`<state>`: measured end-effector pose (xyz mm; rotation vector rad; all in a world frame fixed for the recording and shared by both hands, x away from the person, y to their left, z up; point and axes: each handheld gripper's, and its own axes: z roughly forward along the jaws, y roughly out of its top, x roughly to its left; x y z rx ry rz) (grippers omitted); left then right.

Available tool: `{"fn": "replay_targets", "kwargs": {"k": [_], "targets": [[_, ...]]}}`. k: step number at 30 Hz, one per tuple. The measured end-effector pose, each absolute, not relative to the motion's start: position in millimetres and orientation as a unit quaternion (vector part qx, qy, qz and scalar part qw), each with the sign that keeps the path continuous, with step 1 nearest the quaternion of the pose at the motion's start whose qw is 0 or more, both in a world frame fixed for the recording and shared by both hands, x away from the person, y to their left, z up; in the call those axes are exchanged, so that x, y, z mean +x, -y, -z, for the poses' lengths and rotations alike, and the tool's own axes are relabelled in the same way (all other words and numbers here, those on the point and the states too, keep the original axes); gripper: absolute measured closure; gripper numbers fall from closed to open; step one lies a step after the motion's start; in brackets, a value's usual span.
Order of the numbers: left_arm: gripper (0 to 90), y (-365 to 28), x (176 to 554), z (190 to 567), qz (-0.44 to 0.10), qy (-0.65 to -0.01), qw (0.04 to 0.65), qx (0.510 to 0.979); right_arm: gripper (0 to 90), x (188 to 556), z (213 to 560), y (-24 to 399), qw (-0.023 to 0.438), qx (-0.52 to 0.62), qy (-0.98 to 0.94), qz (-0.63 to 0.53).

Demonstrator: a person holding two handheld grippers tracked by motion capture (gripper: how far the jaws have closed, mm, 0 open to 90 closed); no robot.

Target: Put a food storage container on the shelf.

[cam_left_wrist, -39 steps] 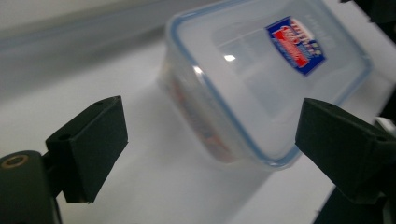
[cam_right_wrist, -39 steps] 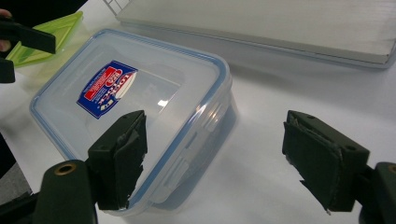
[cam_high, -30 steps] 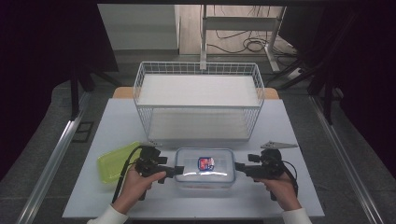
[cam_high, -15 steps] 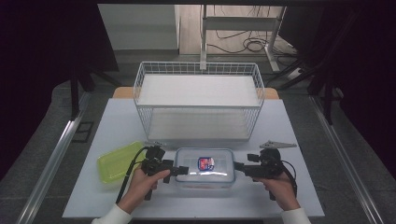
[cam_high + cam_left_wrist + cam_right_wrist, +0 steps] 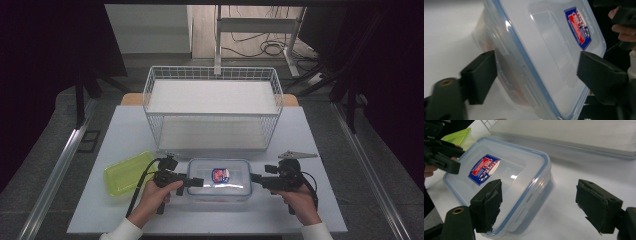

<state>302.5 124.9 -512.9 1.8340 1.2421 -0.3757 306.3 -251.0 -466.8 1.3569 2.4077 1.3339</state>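
Left tongs point(image 5: 198, 182) advanced, straddling glossy rectangular container point(image 5: 220, 178).

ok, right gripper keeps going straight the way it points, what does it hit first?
Most likely the near end of the clear plastic lidded container. The right gripper is open, one jaw over the lid's corner, the other over bare white table. Depth is unclear.

You are working in what is looking like a lab or recording setup: black curtains point(image 5: 45, 60) are hanging around your white surface point(image 5: 320, 145), cables point(image 5: 260, 47) are trailing over the floor beyond its far edge.
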Motion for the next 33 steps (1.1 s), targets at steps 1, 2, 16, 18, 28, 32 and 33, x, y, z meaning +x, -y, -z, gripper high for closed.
{"fn": "replay_targets", "kwargs": {"k": [1,2,16,18,28,32,33], "targets": [[20.5,-124.9,302.3,512.8,0.150,-0.498,0.433,0.736,21.4,306.6,467.2,250.9,0.032,0.441,-0.785,-0.434],[20.6,-124.8,302.1,512.7,0.149,-0.498,0.433,0.737,21.4,306.9,468.1,249.7,0.024,0.443,-0.785,-0.433],[25.3,-127.2,300.7,510.4,0.144,-0.494,0.435,0.739,21.3,320.2,486.3,228.9,-0.042,0.447,-0.793,-0.411],[25.4,-127.4,300.7,510.4,0.144,-0.495,0.435,0.739,21.3,320.7,487.6,229.2,-0.049,0.449,-0.792,-0.410],[24.7,-127.2,300.1,511.5,0.149,-0.495,0.434,0.738,22.3,322.1,492.6,227.3,-0.093,0.455,-0.784,-0.411],[22.9,-126.3,300.1,511.7,0.152,-0.495,0.430,0.739,24.2,323.2,493.8,228.5,-0.105,0.460,-0.780,-0.411],[22.9,-126.3,300.1,511.6,0.152,-0.495,0.430,0.739,24.7,323.4,493.8,228.8,-0.106,0.462,-0.779,-0.411]]}}
